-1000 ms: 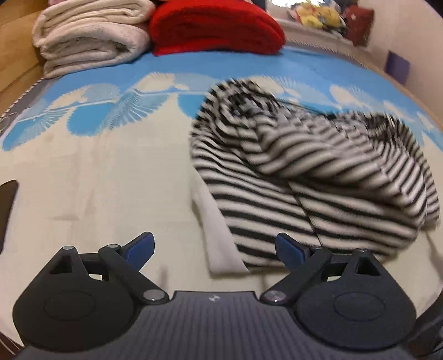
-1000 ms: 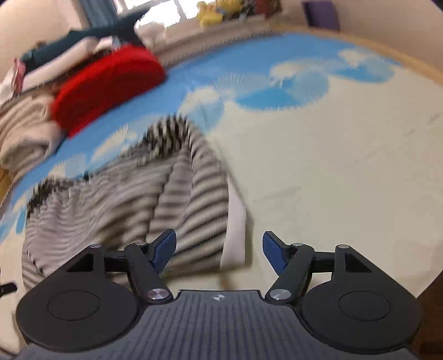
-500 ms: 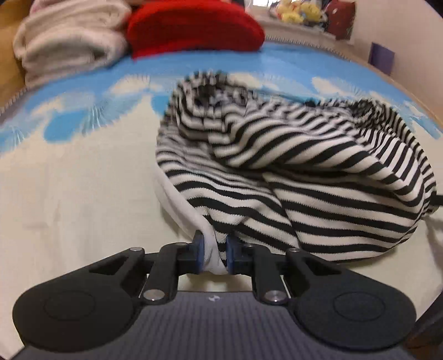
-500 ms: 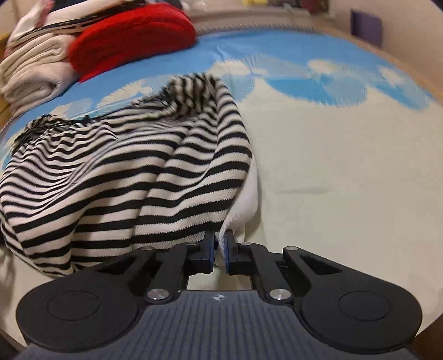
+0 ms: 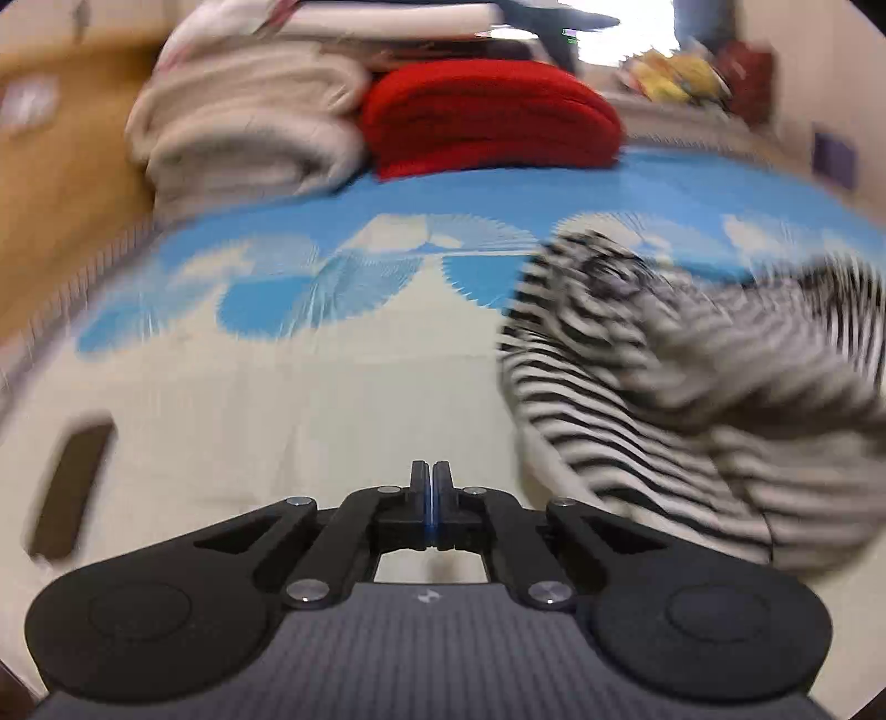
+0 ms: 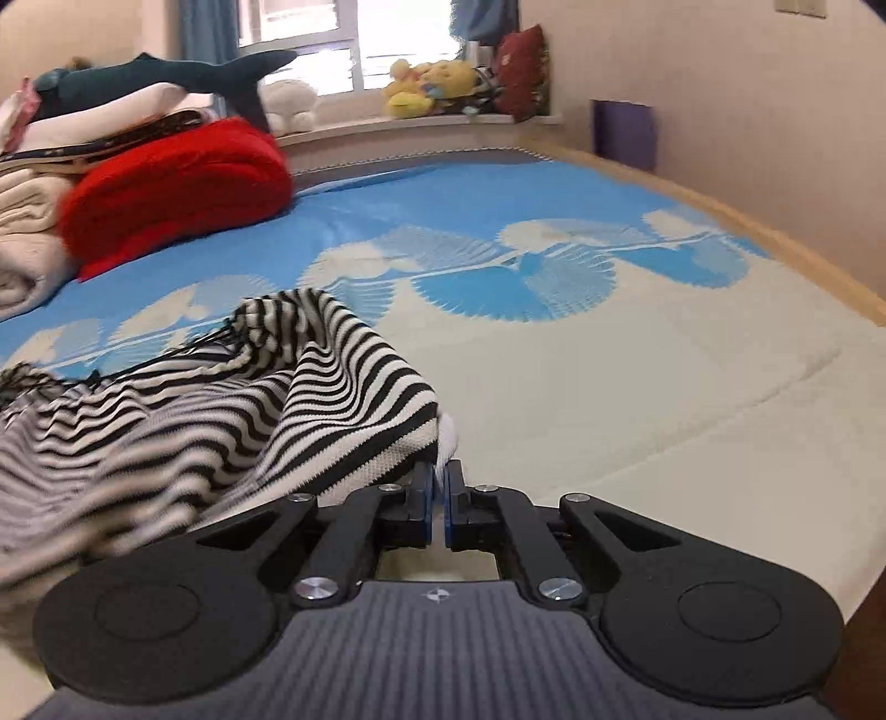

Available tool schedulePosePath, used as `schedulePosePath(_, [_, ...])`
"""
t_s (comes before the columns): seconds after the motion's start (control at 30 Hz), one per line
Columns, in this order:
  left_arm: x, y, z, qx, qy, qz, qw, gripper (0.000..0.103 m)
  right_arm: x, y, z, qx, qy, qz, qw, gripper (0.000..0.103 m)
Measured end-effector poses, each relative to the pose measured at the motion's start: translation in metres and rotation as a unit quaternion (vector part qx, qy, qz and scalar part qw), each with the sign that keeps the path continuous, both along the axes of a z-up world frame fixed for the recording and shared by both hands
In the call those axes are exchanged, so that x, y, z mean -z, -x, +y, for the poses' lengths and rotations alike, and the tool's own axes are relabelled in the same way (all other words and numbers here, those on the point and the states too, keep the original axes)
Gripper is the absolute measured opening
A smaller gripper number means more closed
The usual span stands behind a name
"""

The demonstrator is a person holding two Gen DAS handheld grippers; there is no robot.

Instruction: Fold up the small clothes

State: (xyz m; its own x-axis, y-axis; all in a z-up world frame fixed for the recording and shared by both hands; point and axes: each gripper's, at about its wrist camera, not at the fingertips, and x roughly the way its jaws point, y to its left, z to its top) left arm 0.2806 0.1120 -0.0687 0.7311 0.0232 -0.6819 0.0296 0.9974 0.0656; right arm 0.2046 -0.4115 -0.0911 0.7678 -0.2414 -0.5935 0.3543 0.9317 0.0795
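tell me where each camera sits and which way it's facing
Left wrist: on the left gripper, angled down over the bed; jaws shut on nothing, striped top off to the right.
Right wrist: on the right gripper, facing the window; jaws shut on the top's corner.
Shared: bed, top, red blanket, cream blanket.

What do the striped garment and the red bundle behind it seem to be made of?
Striped garment: looks like a soft knit, likely cotton or acrylic; ribbed rows and a limp drape show, matte. Red bundle: looks like fleece or plush; fuzzy nap, rounded folds, no sheen. Exact fibres cannot be told.
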Motion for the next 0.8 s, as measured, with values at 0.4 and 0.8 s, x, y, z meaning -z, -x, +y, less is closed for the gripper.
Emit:
schedulePosePath(0.4, [0.006,0.009,-0.026,0.122,0.138,0.05,0.9815,0.089,0.006,-0.009,0.01,-0.009,-0.017,0.03,0.999,0.003])
schedulePosePath(0.8, [0.009,0.019,-0.044,0.114,0.019,0.002,0.9933,0.009,-0.006,0.015,-0.006,0.015,-0.038,-0.025,0.999,0.002])
